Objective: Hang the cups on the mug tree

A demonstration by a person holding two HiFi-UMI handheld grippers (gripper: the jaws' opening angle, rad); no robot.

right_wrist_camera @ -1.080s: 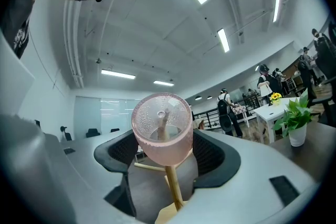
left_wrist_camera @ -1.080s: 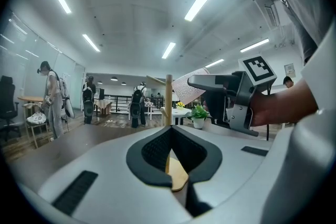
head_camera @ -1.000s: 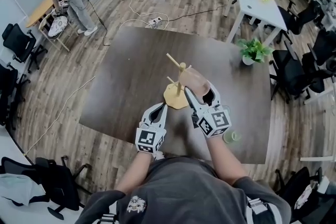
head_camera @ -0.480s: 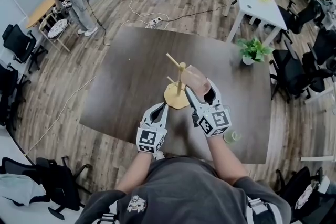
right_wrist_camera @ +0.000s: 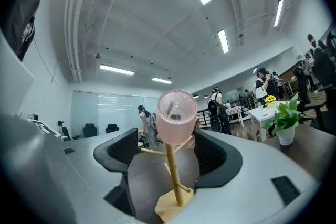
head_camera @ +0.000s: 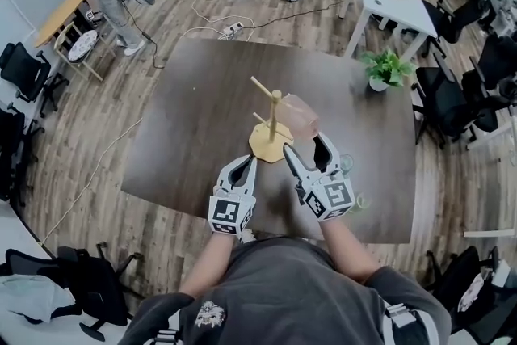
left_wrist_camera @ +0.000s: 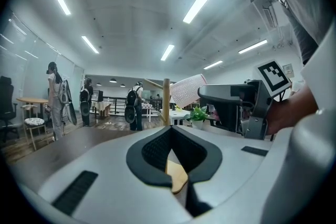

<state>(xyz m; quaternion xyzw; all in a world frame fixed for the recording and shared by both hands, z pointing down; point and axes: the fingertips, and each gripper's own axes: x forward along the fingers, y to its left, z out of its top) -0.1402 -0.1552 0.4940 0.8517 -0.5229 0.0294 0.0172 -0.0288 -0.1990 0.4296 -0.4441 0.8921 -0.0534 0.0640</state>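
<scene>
The right tool (right_wrist_camera: 168,157) stood wide open and empty, the pink cup (right_wrist_camera: 177,115) just beyond its tips and clear of both jaws. That cup hung mouth toward the tool on an upper right peg of the mug tree (right_wrist_camera: 175,181), mid-desk (head_camera: 194,117). The left tool (left_wrist_camera: 173,162), jaws together on nothing, pointed at the tree's base from the near left (apparently not touching it, though the angle was poor). A sideways or hasty retreat of the right tool could clip the cup, lifting it off its peg or rocking the unsteadied tree.
</scene>
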